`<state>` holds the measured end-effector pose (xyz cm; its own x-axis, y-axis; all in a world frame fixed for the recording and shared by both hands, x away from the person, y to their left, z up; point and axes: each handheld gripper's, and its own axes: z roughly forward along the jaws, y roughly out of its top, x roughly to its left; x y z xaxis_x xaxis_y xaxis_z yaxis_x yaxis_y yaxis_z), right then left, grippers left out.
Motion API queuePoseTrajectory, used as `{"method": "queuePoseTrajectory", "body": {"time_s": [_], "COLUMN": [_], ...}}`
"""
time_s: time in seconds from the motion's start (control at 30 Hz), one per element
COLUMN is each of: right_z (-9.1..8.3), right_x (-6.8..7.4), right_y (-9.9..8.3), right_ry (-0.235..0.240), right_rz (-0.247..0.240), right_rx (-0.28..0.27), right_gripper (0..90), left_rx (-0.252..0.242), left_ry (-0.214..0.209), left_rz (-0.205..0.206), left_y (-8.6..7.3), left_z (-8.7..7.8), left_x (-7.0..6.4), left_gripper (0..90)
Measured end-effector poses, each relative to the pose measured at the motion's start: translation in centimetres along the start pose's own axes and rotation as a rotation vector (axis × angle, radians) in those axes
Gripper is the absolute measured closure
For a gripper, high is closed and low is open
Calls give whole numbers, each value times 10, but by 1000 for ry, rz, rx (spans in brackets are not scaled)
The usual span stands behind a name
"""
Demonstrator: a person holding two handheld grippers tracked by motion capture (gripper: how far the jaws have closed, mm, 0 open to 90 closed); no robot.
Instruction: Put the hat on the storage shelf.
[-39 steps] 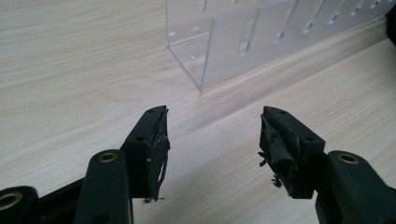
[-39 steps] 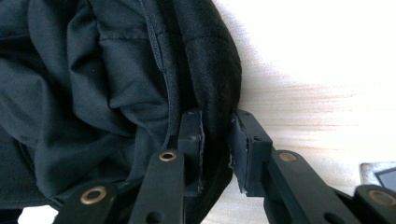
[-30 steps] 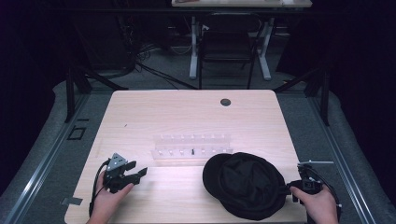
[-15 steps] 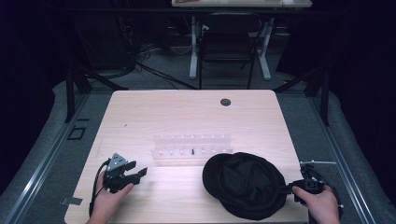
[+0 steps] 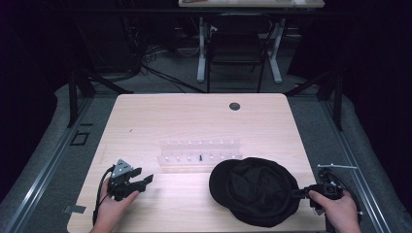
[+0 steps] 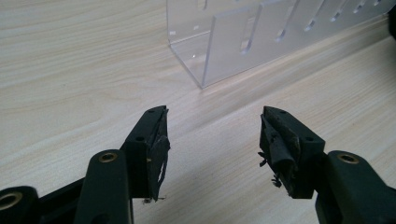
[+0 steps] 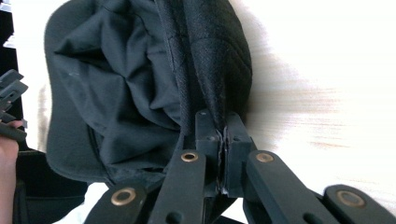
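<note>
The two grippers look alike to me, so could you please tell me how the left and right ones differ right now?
The left gripper has its jaws spread wide with nothing between them, while the right gripper is shut on the edge of the black hat. The left one points over bare table toward the clear plastic rack; the right one sits at the table's right edge beside the hat. Both are black, hand-held and low over the table.

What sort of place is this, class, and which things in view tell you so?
Probably a lab or studio set up for recording manipulation tasks. A light wooden table stands among dark surroundings, cables run across the grey floor behind it, and a person works with a left gripper and a right gripper that carry cameras.
</note>
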<state>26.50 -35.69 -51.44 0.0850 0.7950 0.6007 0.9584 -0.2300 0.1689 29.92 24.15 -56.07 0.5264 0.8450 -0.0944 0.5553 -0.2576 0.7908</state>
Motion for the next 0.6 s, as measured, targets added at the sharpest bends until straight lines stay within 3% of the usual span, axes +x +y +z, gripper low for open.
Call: {"method": "queuePoseTrajectory", "body": {"time_s": [0.13, 0.2, 0.27, 0.33, 0.4, 0.5, 0.6], "right_z": [-8, -11, -18, -25, -28, -34, -36], "right_x": [6, 9, 14, 19, 23, 31, 39], "right_y": [2, 2, 3, 4, 5, 6, 8], "right_ry": [19, -1, 25, 0, 34, 15, 52], "right_rz": [-15, -20, -37, -52, -53, -74, -76], "right_rx": [-11, -9, -24, -17, -32, -27, -33], "right_gripper": [878, 878, 878, 878, 878, 878, 878], "left_rx": [0, 0, 1, 1, 0, 0, 3], "left_ry": [0, -1, 0, 0, 0, -1, -1], "left_rz": [1, 1, 1, 1, 1, 4, 3], "left_y": [0, 0, 0, 0, 0, 0, 0], "left_z": [0, 0, 0, 0, 0, 0, 0], "left_x": [0, 0, 0, 0, 0, 0, 0], "left_gripper": [424, 424, 424, 424, 424, 424, 424]}}
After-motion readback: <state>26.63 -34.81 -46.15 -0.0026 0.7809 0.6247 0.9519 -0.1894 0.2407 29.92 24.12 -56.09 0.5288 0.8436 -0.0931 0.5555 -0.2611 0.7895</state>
